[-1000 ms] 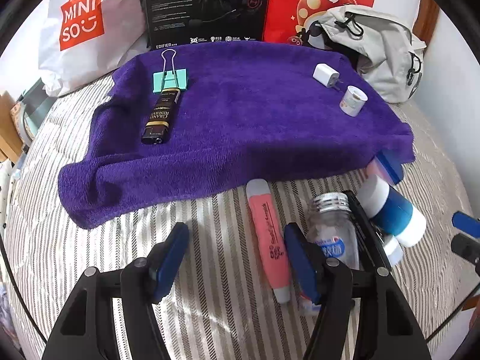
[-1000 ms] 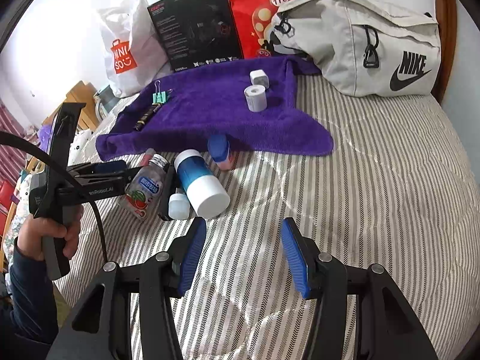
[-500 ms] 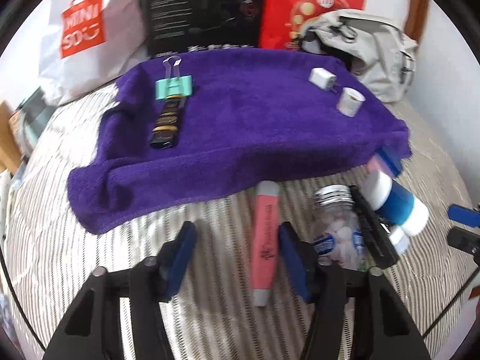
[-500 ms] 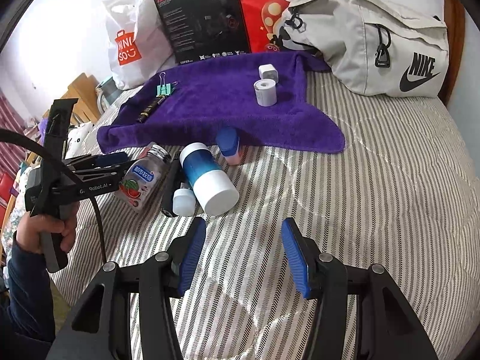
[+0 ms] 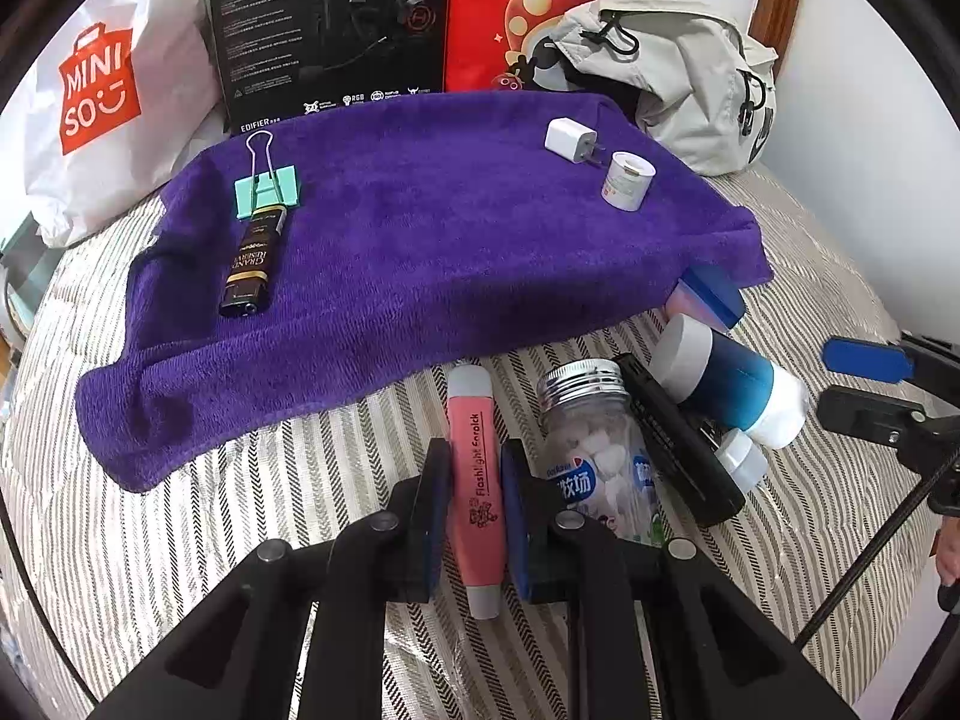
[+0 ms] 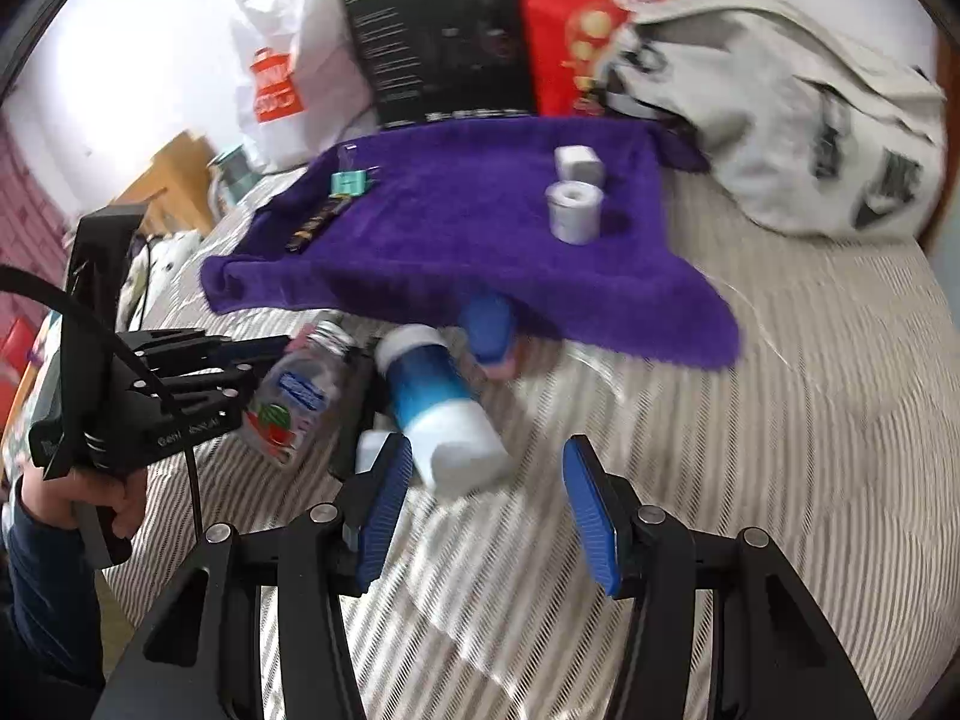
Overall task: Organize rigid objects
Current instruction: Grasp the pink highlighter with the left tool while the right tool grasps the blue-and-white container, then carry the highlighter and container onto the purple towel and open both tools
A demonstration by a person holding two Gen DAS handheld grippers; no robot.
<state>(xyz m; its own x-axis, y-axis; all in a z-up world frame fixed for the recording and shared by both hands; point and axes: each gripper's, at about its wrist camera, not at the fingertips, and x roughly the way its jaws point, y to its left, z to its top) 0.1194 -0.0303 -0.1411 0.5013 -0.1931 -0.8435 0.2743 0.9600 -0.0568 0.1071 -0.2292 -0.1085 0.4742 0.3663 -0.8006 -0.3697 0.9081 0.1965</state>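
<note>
On the far left of the purple towel (image 5: 420, 252) a teal binder clip (image 5: 266, 189) lies touching the far end of a black-and-gold lighter (image 5: 251, 261). Nearer, off the towel's near edge on the striped bedcover (image 5: 240, 516), my left gripper (image 5: 474, 480) has its blue pads pressed against both sides of the pink highlighter (image 5: 477, 480), which lies pointing away from me. Just right of it lies a clear jar with a silver lid (image 5: 591, 450), then a black bar-shaped object (image 5: 678, 444), a small white cap (image 5: 741, 459) and a blue-and-white bottle (image 5: 729, 384) on its side. A blue-capped pink item (image 5: 708, 297) pokes out from under the towel's right corner. Far right on the towel sit a white charger (image 5: 570, 141) and a small white roll (image 5: 627, 180). My right gripper (image 6: 486, 507) hangs over bare bedcover with its jaws wide and nothing between them, near the bottle's white end.
</note>
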